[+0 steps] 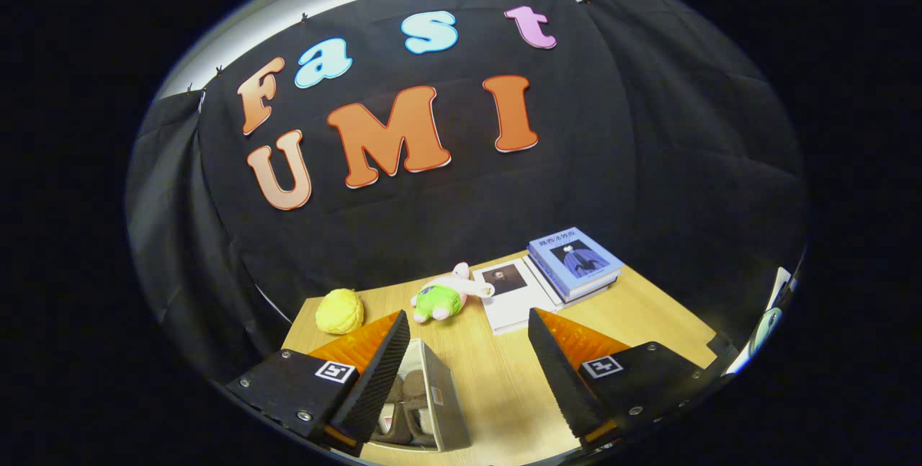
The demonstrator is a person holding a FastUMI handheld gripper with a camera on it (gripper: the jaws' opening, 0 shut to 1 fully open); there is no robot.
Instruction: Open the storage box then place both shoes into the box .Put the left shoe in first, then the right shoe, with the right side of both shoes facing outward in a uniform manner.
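So the gripper (467,365) is wide open right now, nothing between the fingers but bare table (497,387). The storage box (432,401) sits low right by the left finger, partly tucked behind it, and you can see the brown shoes (407,401) already inside. Box looks open toward the camera. Well beyond the fingers there's a yellow ball-ish thing (339,311) off past the left finger, a green and pink plush toy (443,297) straight ahead, and a stack of books (555,275) past the right finger, all well apart from the box.
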